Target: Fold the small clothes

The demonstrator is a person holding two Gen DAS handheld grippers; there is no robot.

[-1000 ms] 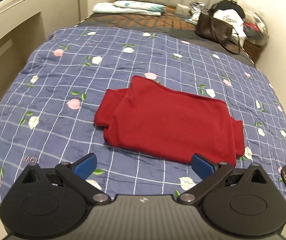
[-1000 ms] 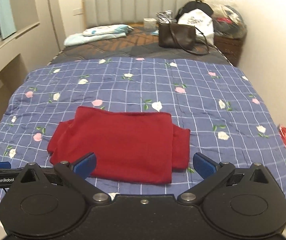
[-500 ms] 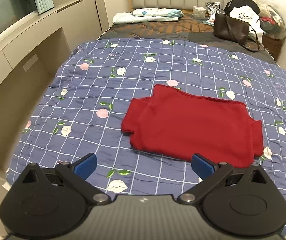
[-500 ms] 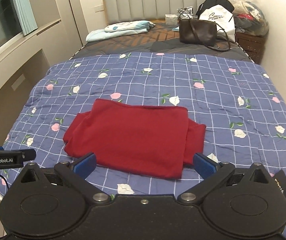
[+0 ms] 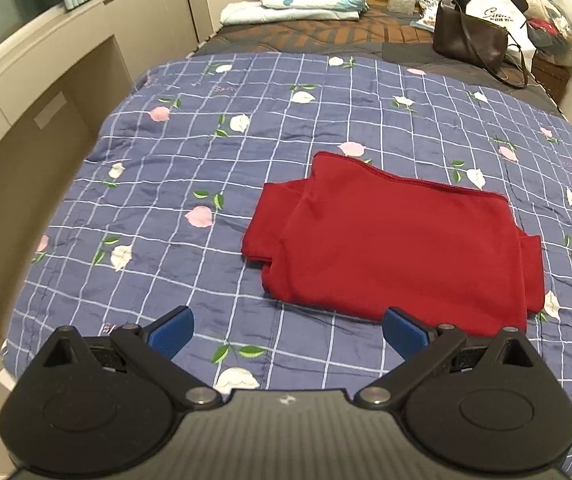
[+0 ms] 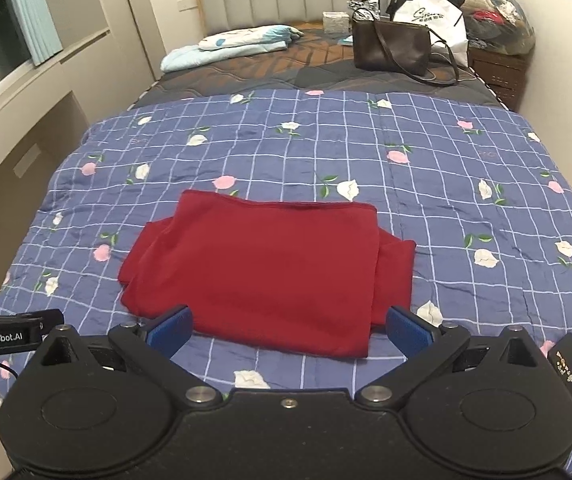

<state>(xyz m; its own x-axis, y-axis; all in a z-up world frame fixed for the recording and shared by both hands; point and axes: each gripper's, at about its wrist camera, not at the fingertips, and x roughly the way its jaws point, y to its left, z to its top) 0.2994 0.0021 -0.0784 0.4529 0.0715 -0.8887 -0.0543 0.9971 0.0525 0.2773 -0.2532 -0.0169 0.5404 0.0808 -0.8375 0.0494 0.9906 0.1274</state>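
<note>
A red garment [image 5: 397, 240] [image 6: 270, 272] lies folded into a flat rectangle on the blue flowered quilt [image 5: 206, 152] [image 6: 425, 168], with layers sticking out at both short ends. My left gripper [image 5: 287, 330] hovers open above the quilt's near edge, to the left of the garment's front edge, holding nothing. My right gripper [image 6: 287, 330] is open too, raised over the garment's front edge, and empty. The left gripper's tip [image 6: 10, 326] shows at the left edge of the right wrist view.
A brown handbag [image 6: 391, 50], a white bag [image 6: 433, 20] and other clutter sit near the headboard. Folded light-blue bedding [image 6: 230, 46] lies at the far left of the bed. A beige built-in unit [image 5: 34, 120] runs along the left side; a wall stands on the right.
Both grippers have pulled back and risen from the garment, so it looks smaller and farther off. The left view has swung left. The garment has not moved.
</note>
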